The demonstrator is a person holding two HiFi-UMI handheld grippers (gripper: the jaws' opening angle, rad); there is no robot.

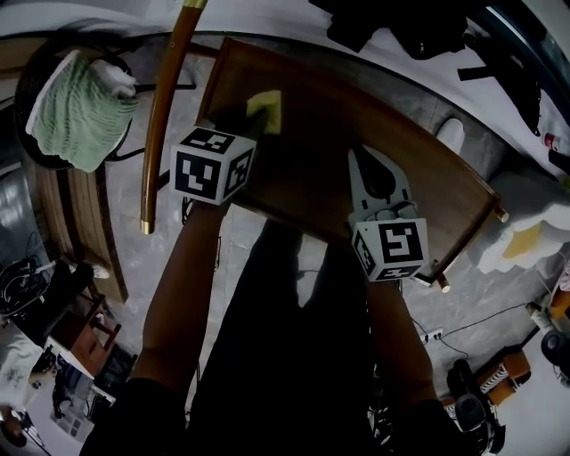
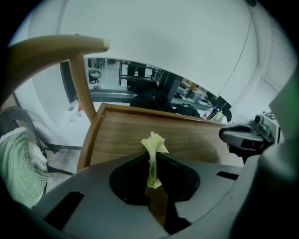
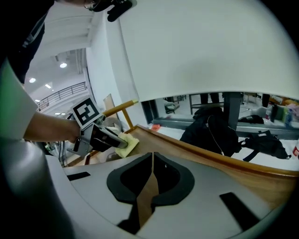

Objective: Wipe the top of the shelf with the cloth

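The wooden shelf top with its raised rim lies below me. My left gripper is shut on a pale yellow cloth at the shelf's left end. In the left gripper view the cloth stands pinched between the jaws, above the shelf top. My right gripper hovers over the middle of the shelf near its front edge, shut with nothing in it. The right gripper view shows its closed jaws over the wood, and the left gripper with the cloth off to the left.
A curved wooden chair rail rises just left of the shelf. A green and white towel lies on a round seat further left. Black bags sit beyond the shelf's far edge. Cables and gear litter the floor at lower right.
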